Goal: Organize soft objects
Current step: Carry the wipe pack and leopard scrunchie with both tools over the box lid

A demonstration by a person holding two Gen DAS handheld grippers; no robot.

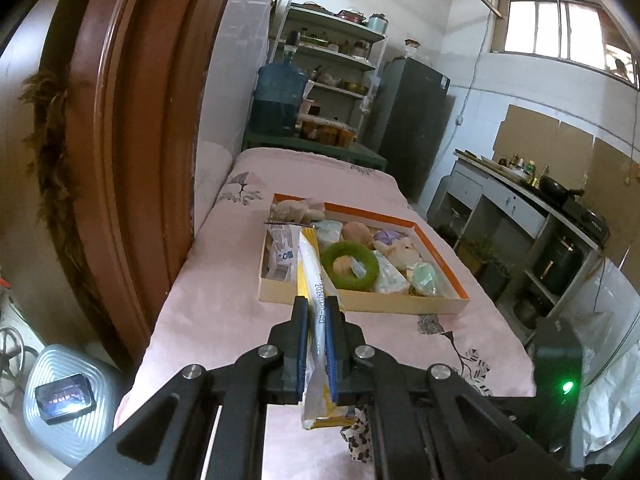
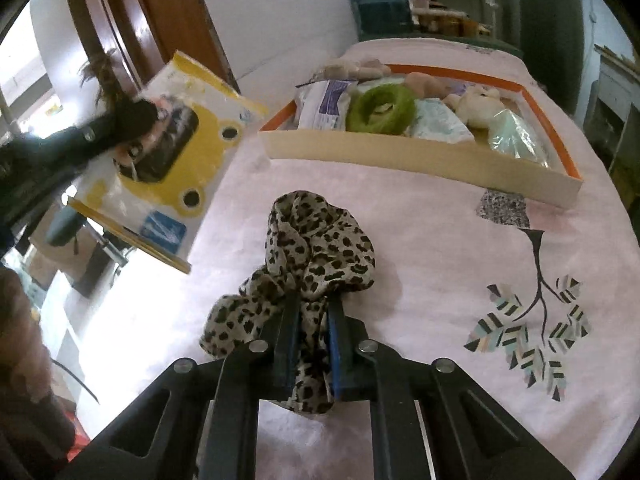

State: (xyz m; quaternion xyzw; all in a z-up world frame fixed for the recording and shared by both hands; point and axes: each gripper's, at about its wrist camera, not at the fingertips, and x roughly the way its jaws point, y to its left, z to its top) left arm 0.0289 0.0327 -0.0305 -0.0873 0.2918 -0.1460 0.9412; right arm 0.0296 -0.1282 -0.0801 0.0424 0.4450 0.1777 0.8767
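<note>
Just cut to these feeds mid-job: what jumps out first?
Both grippers are loaded: the left gripper pinches a flat yellow packet edge-on, held up left of the tray. The right gripper is shut on a leopard-print scarf on the pink cloth. Beyond sits an orange-rimmed tray crowded with soft things.

Daylight from a high window (image 1: 556, 28) lights the room softly, throwing faint shadows on the pink bedspread (image 2: 420, 240). Both fisheye views bend strongly toward dark, vignetted corners. The right wrist view is washed out at its lower left and blurred along that edge.

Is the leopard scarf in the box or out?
Out: the scarf lies bunched on the pink cover, short of the box, with the right gripper shut on it.
</note>
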